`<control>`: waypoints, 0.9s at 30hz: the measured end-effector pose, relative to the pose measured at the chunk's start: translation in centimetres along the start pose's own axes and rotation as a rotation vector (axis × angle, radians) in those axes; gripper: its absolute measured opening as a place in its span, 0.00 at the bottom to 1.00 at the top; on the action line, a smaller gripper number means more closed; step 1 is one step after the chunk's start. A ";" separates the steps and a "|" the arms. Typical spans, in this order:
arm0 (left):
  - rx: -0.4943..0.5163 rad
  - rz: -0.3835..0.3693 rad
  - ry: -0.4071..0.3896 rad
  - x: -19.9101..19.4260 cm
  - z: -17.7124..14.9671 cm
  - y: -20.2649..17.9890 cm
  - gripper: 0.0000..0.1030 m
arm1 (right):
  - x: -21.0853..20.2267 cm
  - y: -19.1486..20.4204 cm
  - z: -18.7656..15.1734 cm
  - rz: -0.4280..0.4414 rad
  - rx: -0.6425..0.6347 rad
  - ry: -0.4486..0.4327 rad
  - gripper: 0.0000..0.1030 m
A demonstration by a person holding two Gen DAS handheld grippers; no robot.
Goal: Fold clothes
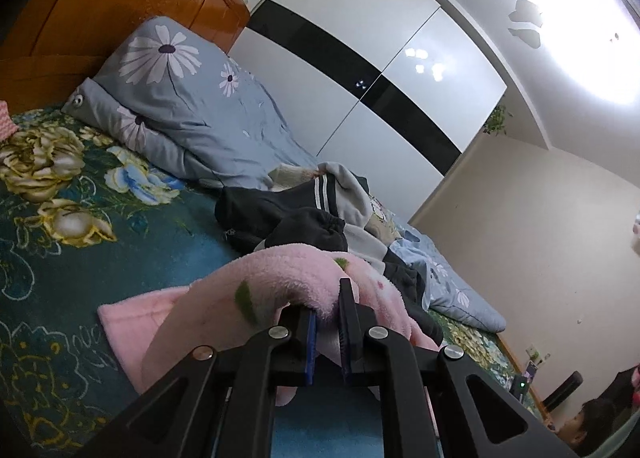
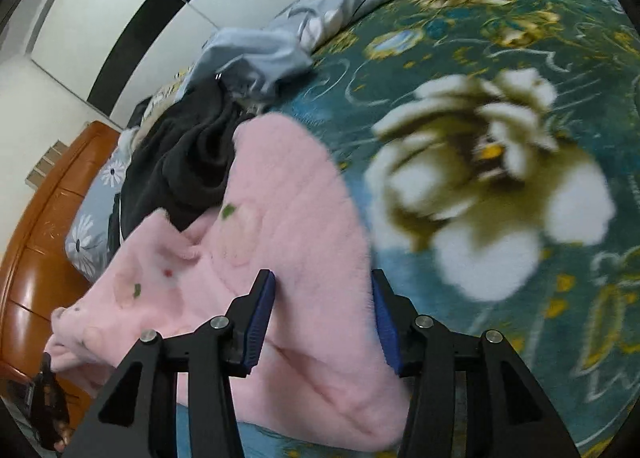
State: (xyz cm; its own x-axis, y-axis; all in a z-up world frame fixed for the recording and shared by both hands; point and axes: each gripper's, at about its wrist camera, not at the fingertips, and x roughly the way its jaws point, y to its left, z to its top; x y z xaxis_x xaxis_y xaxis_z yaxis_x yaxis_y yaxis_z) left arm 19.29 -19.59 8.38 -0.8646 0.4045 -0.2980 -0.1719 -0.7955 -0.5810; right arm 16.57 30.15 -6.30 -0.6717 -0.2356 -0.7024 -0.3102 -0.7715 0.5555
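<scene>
Pink fleece garment (image 1: 256, 290) lies on the bed's teal floral blanket (image 1: 80, 225), beside a heap of dark clothes (image 1: 280, 217). The left wrist view shows the left claw (image 1: 329, 322) clamped on a bunched fold of it, with a grey daisy pillow (image 1: 168, 73) and a wardrobe (image 1: 360, 57) behind. The right wrist view shows the right claw (image 2: 323, 322) spread wide, straddling the fleece's edge.
</scene>
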 end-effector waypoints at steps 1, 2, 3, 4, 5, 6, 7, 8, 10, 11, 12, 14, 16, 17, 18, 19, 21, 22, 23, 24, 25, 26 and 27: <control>-0.004 0.000 -0.002 0.0 0.0 0.1 0.09 | 0.1 0.8 -0.2 -0.009 -0.027 0.004 0.25; -0.009 0.000 -0.003 0.0 0.0 0.3 0.09 | 0.1 1.5 -0.5 -0.017 -0.054 0.010 0.13; -0.013 0.000 -0.005 0.1 0.1 0.4 0.09 | -0.2 2.4 -0.9 -0.025 -0.090 0.006 0.13; -0.016 0.001 -0.008 0.0 0.1 0.5 0.09 | -0.9 3.1 -1.3 -0.021 -0.119 -0.002 0.11; -0.019 0.002 -0.011 -0.2 0.3 0.6 0.09 | -1.7 3.8 -1.7 -0.012 -0.144 -0.011 0.10; -0.021 0.005 -0.014 -0.3 0.4 0.6 0.09 | -2.5 4.5 -2.1 -0.004 -0.169 -0.020 0.09; -0.020 0.009 -0.020 -0.6 0.5 0.7 0.09 | -3.2 5.1 -2.5 0.004 -0.194 -0.029 0.09; -0.020 0.012 -0.028 -0.9 0.7 0.7 0.09 | -4.0 5.8 -2.9 0.013 -0.219 -0.038 0.09; -0.020 0.019 -0.042 -1.5 1.0 0.9 0.09 | -5.6 7.2 -3.7 0.030 -0.270 -0.056 0.08; -0.020 0.028 -0.053 -2.1 1.2 1.0 0.09 | -6.5 7.9 -4.4 0.050 -0.295 -0.062 0.08; -0.020 0.037 -0.062 -2.6 1.4 1.2 0.09 | -7.4 8.7 -5.2 0.074 -0.322 -0.066 0.08; -0.021 0.064 -0.051 -3.0 1.6 1.8 0.09 | -9.0 10.4 -6.8 0.103 -0.399 -0.080 0.08; -0.023 0.117 -0.011 -3.0 1.5 2.7 0.10 | -9.7 11.6 -8.1 0.098 -0.468 -0.091 0.08; -0.022 0.142 0.012 -2.9 1.2 3.1 0.10 | -9.6 11.8 -8.5 0.084 -0.492 -0.090 0.08; -0.018 0.170 0.039 -2.6 0.8 3.4 0.10 | -9.1 11.6 -8.6 0.072 -0.488 -0.078 0.08; -0.014 0.198 0.067 -2.4 0.3 3.7 0.11 | -8.5 11.3 -8.6 0.061 -0.474 -0.062 0.08; -0.005 0.243 0.119 -2.1 -0.7 4.1 0.12 | -7.8 10.2 -8.5 0.058 -0.437 -0.042 0.08; -0.001 0.268 0.146 -2.0 -1.1 4.3 0.13 | -7.6 9.7 -8.4 0.056 -0.426 -0.041 0.08; -0.008 0.292 0.171 -2.2 -1.6 4.7 0.14 | -7.7 9.3 -8.3 0.046 -0.421 -0.046 0.08; -0.013 0.311 0.179 -2.7 -1.8 4.8 0.15 | -7.8 8.9 -8.3 0.034 -0.419 -0.054 0.08; -0.017 0.329 0.183 -3.2 -2.0 4.9 0.18 | -8.1 8.5 -8.1 0.014 -0.416 -0.069 0.08; -0.020 0.346 0.186 -3.8 -2.1 4.9 0.20 | -8.3 8.0 -7.9 -0.008 -0.411 -0.086 0.08; -0.024 0.364 0.190 -4.3 -2.3 5.0 0.27 | -8.6 7.6 -7.6 -0.030 -0.407 -0.104 0.08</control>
State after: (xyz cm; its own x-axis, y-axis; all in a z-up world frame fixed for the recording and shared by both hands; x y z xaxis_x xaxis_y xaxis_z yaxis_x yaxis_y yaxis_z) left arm 23.20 -24.24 5.04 -0.7639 0.1765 -0.6207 0.1420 -0.8923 -0.4285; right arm 25.13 21.79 0.56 -0.7370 -0.1643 -0.6556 -0.0539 -0.9526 0.2993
